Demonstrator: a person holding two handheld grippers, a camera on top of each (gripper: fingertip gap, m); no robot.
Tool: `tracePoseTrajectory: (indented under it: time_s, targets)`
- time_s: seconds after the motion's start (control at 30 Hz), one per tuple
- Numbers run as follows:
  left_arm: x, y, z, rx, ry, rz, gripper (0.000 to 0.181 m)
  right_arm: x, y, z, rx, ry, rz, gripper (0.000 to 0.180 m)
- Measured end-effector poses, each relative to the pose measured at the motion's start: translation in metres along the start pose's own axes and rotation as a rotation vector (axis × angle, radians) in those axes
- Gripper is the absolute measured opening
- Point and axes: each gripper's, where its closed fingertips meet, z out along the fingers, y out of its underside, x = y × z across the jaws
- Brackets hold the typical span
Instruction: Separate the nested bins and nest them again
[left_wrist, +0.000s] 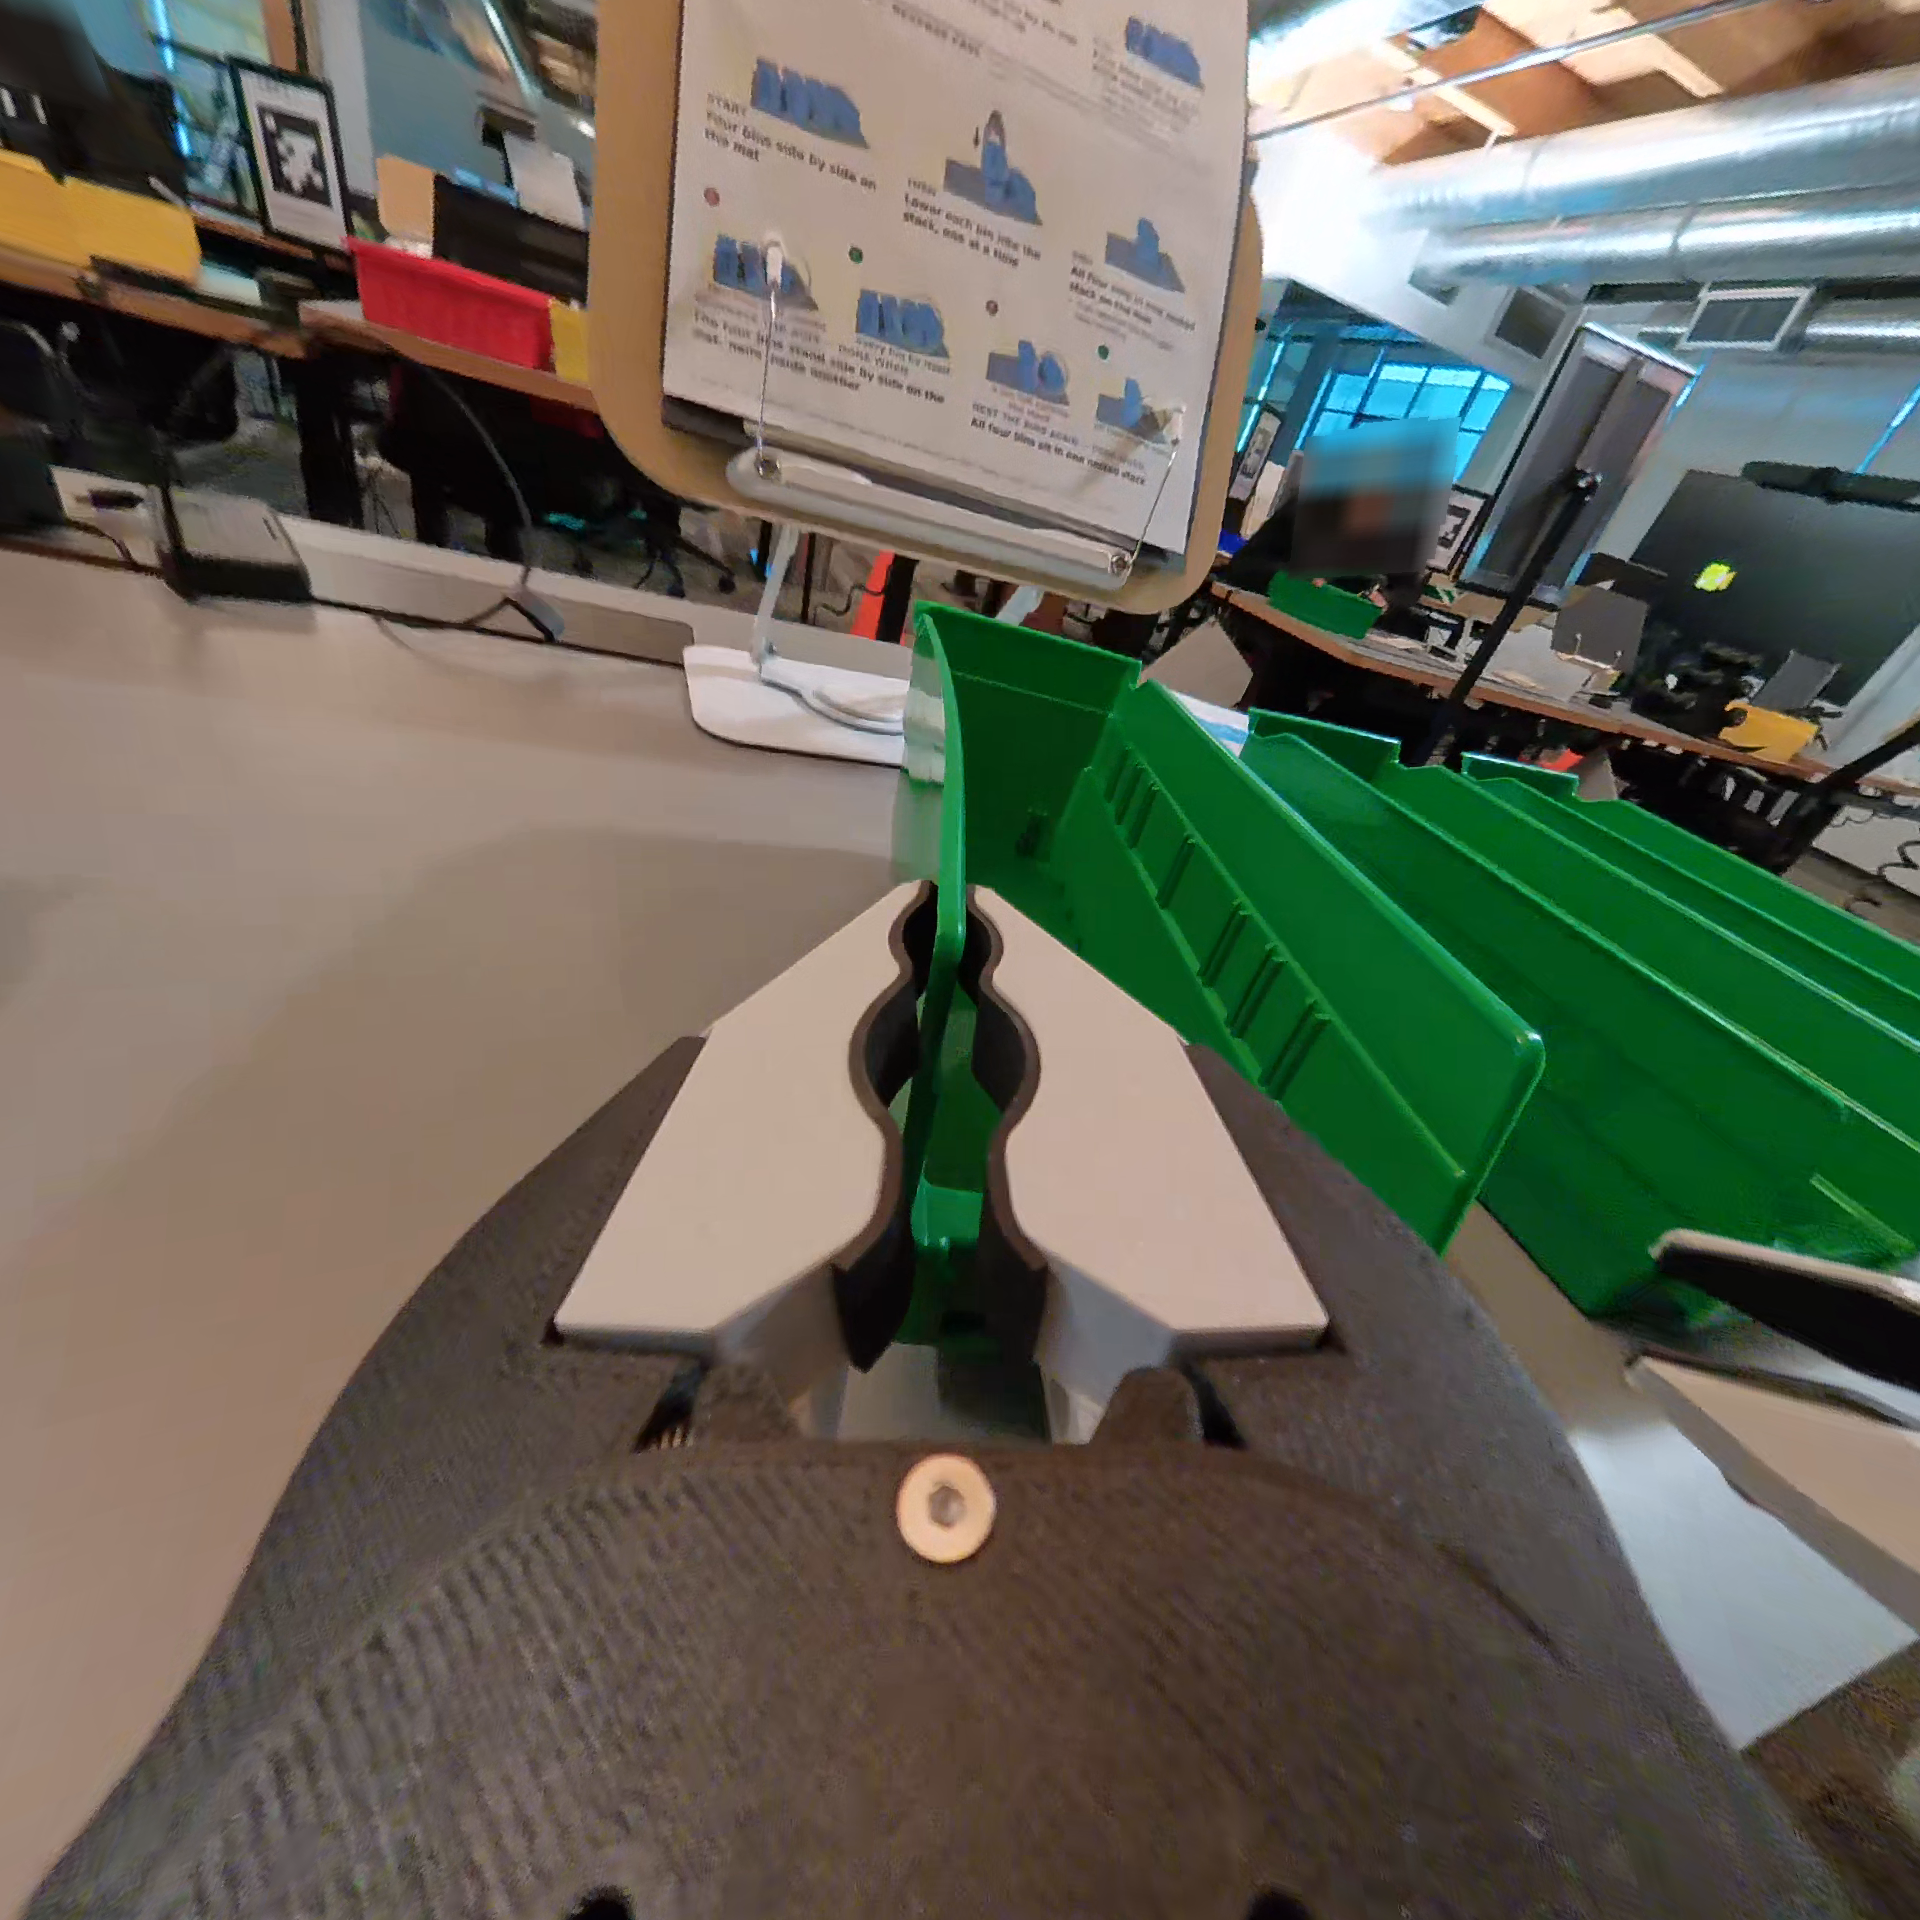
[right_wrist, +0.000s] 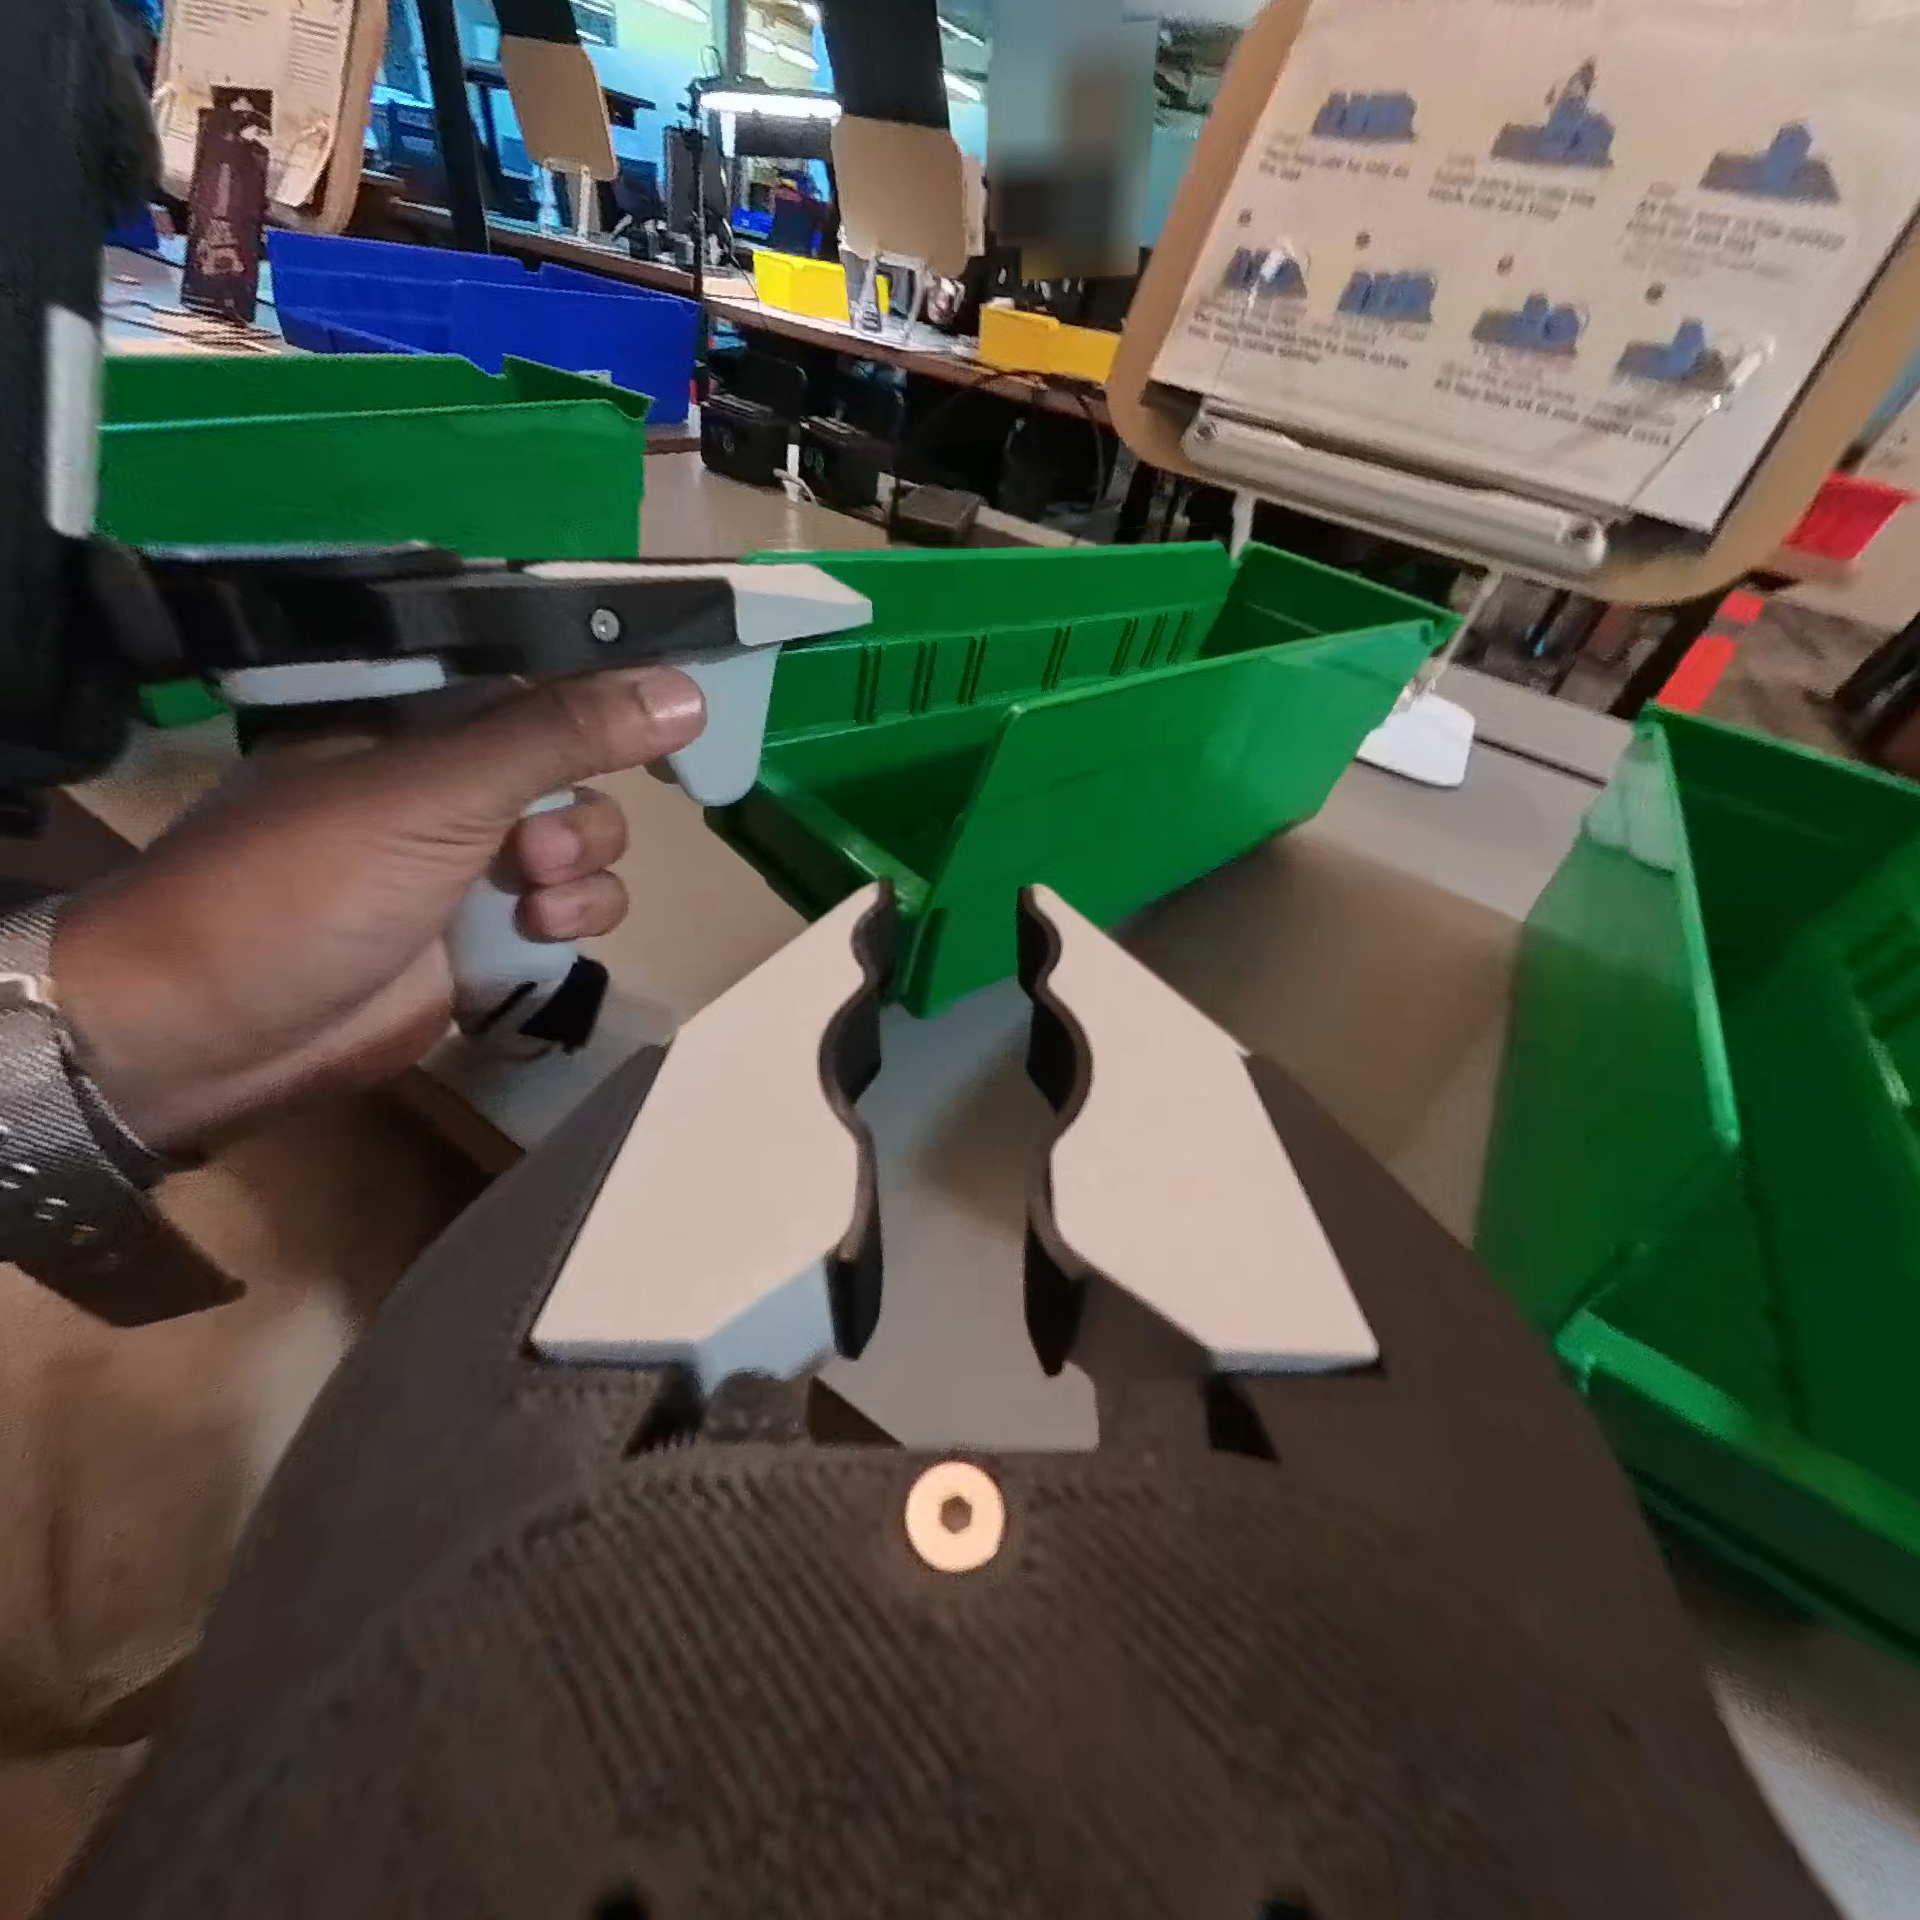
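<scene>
Left tool: your jaws pinch side wall of green bin, tilted off surface for carrying. Right tool: jaws spread, empty, just short of held bin's end wall, likely ready to steady it. Other bins beyond held bin.

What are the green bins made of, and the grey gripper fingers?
The green bin looks like smooth moulded plastic: glossy highlights, thin walls, moulded ribs. The left gripper clamps its wall; its grey fingers look like matte plastic, probably printed, though that is uncertain.
</scene>
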Motion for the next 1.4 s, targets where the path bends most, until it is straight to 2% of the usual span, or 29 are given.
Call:
tracePoseTrajectory:
  time_s: [0.2, 0.33, 0.4, 0.53, 0.67, 0.93, 1.13, 1.27, 1.33, 1.4]
  targets:
    - [0.018, 0.013, 0.016, 0.001, -0.005, -0.024, 0.000, 0.019, 0.012, -0.006, -0.050, 0.035, 0.122, 0.025]
    - [0.038, 0.018, 0.014, 0.001, 0.044, -0.057, 0.005, 0.018, 0.015, -0.005, -0.067, 0.034, 0.120, 0.027]
    - [0.048, 0.020, 0.013, -0.004, 0.083, -0.068, 0.012, 0.019, 0.018, -0.005, -0.087, 0.051, 0.107, 0.029]
    - [0.063, 0.029, 0.015, -0.051, 0.168, -0.121, 0.023, 0.044, 0.048, -0.004, -0.237, 0.133, 0.162, 0.033]
    - [0.068, 0.031, 0.016, -0.069, 0.201, -0.140, 0.025, 0.065, 0.045, -0.007, -0.194, 0.159, 0.277, 0.036]
    - [0.077, 0.042, -0.003, -0.180, 0.344, -0.184, 0.037, 0.080, 0.038, -0.003, -0.139, 0.176, 0.238, 0.034]
    - [0.048, 0.056, -0.042, -0.282, 0.394, -0.024, 0.042, 0.073, 0.037, 0.010, -0.143, 0.165, 0.187, 0.032]
    - [-0.007, 0.064, -0.064, -0.341, 0.278, 0.226, 0.047, 0.074, 0.036, 0.019, -0.130, 0.191, 0.221, 0.029]
    - [-0.026, 0.053, -0.072, -0.315, 0.253, 0.242, 0.048, 0.076, 0.036, 0.025, -0.132, 0.203, 0.234, 0.028]
    - [-0.038, 0.046, -0.072, -0.323, 0.233, 0.194, 0.049, 0.076, 0.042, 0.031, -0.162, 0.199, 0.255, 0.014]
